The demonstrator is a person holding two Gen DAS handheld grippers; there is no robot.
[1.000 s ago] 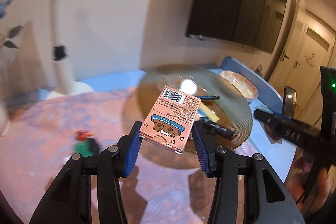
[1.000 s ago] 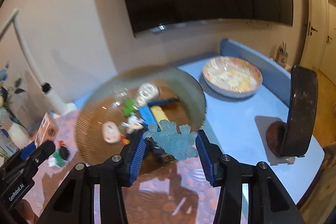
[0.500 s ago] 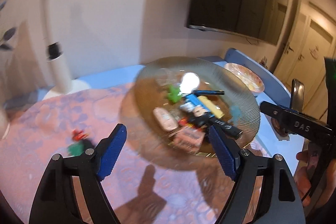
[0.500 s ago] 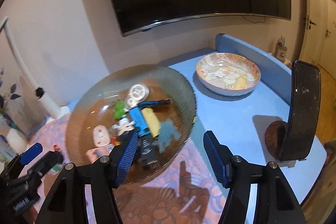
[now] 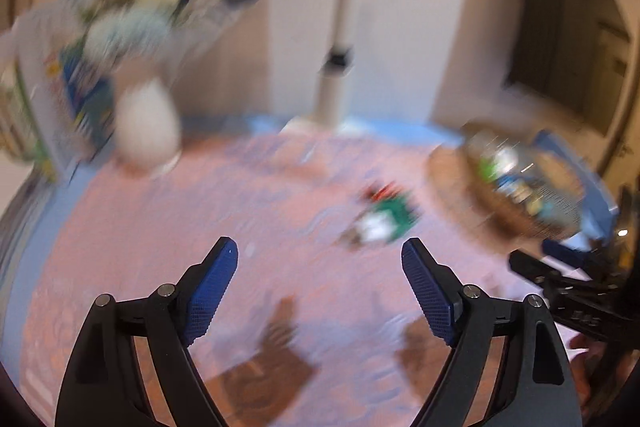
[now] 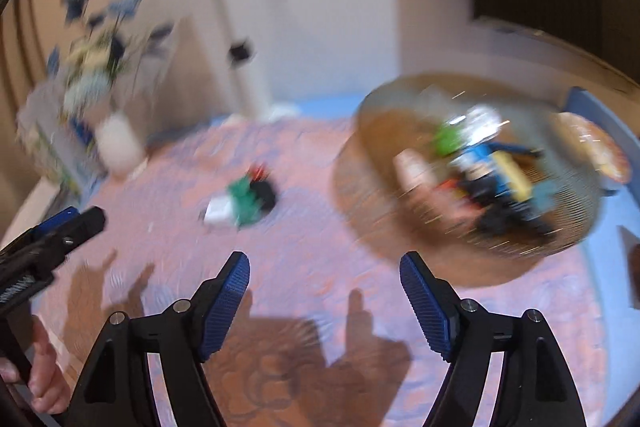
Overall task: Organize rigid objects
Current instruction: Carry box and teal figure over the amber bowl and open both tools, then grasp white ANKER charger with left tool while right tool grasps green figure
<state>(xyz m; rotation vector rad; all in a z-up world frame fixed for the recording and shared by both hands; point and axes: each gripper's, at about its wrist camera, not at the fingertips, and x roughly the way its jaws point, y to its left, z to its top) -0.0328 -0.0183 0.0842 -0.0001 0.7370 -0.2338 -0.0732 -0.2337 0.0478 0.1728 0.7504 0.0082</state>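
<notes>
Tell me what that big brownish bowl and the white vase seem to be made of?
The bowl looks like tinted, ribbed glass: amber and see-through, with the cloth visible through its wall and bright glints. Clear plastic can't be ruled out in this blur. The white vase looks like ceramic: opaque, smooth, evenly white, though too blurred to be sure.

You are facing a pale wall [image 5: 400,7], where a white vase [image 5: 146,125] of blurred flowers is standing beside a white lamp post [image 5: 340,39].
</notes>
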